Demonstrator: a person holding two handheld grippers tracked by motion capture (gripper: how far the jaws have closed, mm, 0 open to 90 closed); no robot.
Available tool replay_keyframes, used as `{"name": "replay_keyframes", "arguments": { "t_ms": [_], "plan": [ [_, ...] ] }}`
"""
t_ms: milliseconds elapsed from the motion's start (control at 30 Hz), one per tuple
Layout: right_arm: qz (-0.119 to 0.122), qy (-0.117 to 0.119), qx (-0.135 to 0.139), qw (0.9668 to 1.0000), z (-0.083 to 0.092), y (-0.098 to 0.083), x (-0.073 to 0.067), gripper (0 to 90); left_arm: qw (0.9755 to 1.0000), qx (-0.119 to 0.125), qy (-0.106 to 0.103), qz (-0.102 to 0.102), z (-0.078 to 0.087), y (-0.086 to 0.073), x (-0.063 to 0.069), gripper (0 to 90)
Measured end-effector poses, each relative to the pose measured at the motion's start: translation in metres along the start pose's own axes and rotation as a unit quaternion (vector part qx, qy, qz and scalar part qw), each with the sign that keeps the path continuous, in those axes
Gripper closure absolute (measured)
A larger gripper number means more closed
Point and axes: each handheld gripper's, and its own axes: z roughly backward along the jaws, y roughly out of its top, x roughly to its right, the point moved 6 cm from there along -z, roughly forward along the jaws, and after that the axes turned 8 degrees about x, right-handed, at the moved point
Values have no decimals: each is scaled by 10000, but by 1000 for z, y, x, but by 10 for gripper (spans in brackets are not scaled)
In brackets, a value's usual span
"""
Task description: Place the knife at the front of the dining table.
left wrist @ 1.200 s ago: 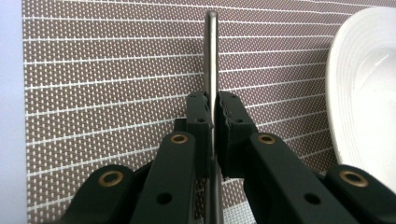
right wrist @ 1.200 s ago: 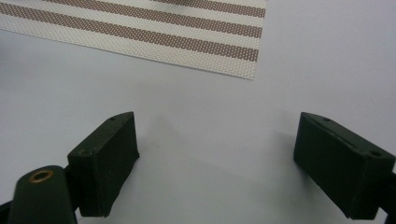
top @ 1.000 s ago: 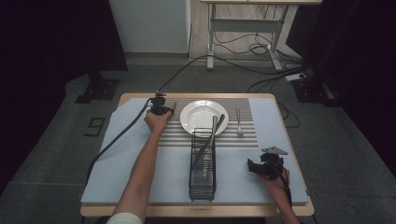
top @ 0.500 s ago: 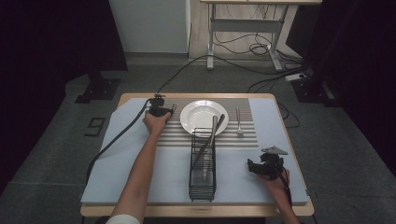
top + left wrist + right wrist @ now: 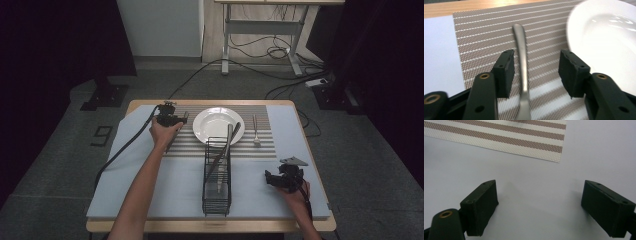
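Observation:
My left gripper (image 5: 535,60) hovers over the brown striped placemat (image 5: 481,37), just left of the white plate (image 5: 604,37). Its jaws have just been opening and now stand apart. A silver utensil handle (image 5: 520,47) lies on the placemat between the pads, close to the left pad (image 5: 505,67), and is not pinched. In the high view this gripper (image 5: 170,117) sits at the placemat's left end. My right gripper (image 5: 539,192) is open over the pale blue mat (image 5: 529,170) with nothing between its pads; the high view shows it (image 5: 275,179) at the near right.
A black wire rack (image 5: 217,185) stands mid-table with long utensils leaning in it toward the plate (image 5: 210,127). A fork (image 5: 255,131) lies on the placemat right of the plate. A cable trails off the table's left side.
The left hand and its gripper have shifted slightly by the plate's left side. The right hand has stayed where it was.

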Motion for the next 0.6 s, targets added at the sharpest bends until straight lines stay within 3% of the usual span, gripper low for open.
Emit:
{"name": "replay_keyframes", "arguments": {
  "t_ms": [467,533,600],
  "plan": [
    [2,-3,-1,10000,0,0,0,134,9998,62,-202,-16,41,-28,0,402],
    [4,-4,1,10000,0,0,0,134,9997,17,-202,-160,46,-34,3,397],
    [3,-4,1,10000,0,0,0,133,9995,37,-307,-93,51,-38,5,396]
  ]
}}
